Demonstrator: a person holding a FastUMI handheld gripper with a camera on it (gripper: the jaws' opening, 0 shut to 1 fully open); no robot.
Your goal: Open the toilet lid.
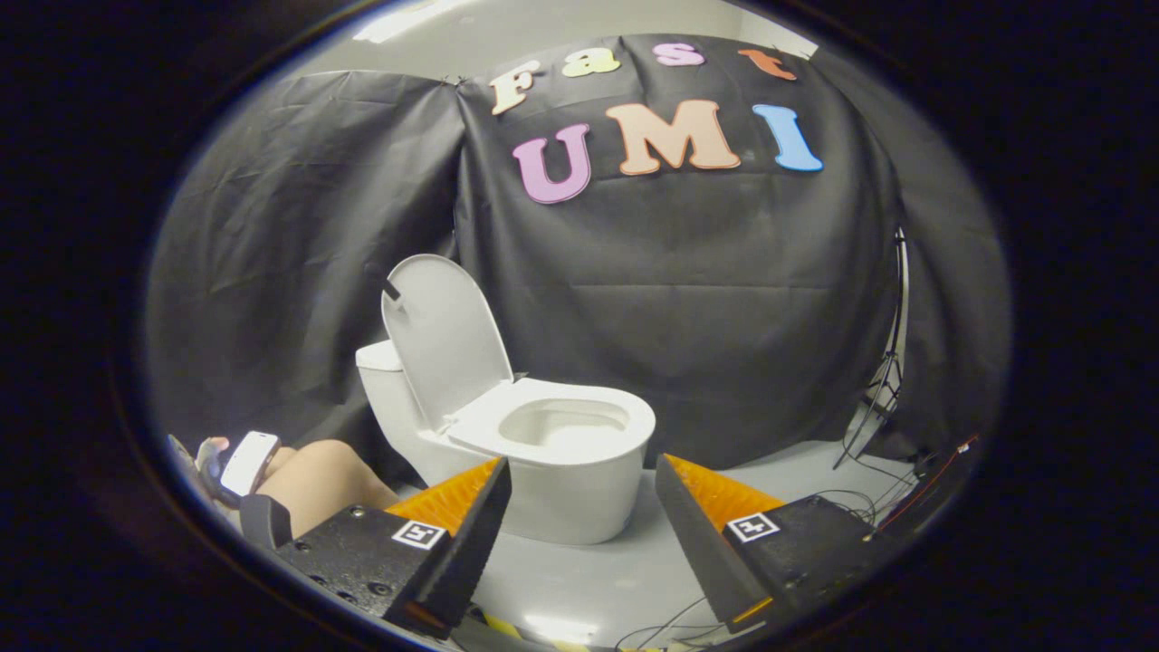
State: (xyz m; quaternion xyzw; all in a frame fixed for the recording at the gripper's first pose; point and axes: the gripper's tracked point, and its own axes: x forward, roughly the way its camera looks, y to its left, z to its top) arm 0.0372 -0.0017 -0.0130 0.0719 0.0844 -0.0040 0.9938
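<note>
Jaws apart, empty — toilet (pixel 552 453) beyond, lid (pixel 444 340) upright.

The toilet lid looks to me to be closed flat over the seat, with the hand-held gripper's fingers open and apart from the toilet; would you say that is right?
Not quite: the gripper view shows the toilet lid raised, standing upright against the tank, so the bowl is uncovered. The rest holds: the hand-held gripper has its fingers open and apart from the toilet.

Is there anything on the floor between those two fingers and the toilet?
No. In the gripper view the open gripper faces the toilet, its lid already up; between them lies bare grey floor.
</note>
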